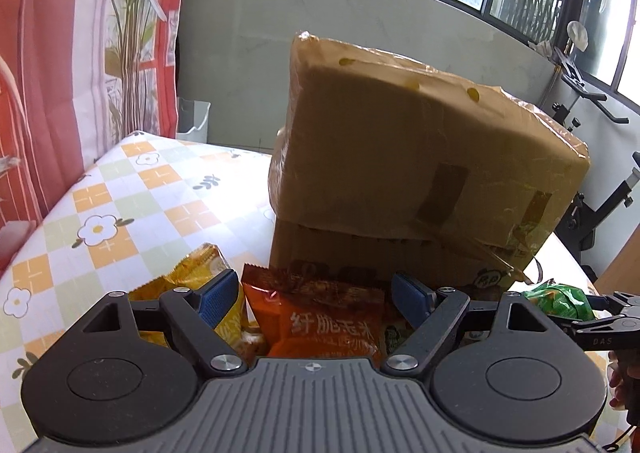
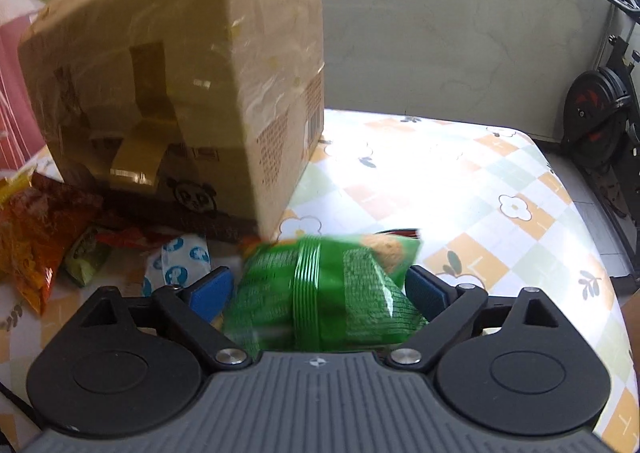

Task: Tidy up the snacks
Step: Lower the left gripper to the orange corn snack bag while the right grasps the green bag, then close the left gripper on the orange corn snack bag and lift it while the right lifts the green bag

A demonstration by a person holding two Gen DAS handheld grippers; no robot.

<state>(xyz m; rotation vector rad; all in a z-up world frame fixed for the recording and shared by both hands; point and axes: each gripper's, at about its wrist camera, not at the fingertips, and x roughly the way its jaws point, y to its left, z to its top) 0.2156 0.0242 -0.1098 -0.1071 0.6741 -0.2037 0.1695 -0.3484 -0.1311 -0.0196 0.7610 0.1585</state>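
Looking along my right gripper point(image 2: 319, 291), I see its blue pads wide apart around a crinkly green bag point(image 2: 332, 293); whether they squeeze it, I cannot tell. My left gripper point(image 1: 316, 299) gapes around a shiny orange bag point(image 1: 320, 323). At 12 o'clock sits a taped cardboard box point(image 1: 400, 157).

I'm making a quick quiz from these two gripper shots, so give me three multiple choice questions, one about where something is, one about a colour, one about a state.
1. Where is the cardboard box?
A. on the floral tablecloth behind the snacks
B. on the floor
C. on a chair

2. What colour is the packet between the right gripper fingers?
A. blue
B. green
C. purple

3. How is the left gripper?
A. shut on the box
B. open, with an orange packet between its fingers
C. out of view

Answers: A, it stands on the tablecloth behind the packets; B, its wrapper is green; B, gaps show beside both pads.
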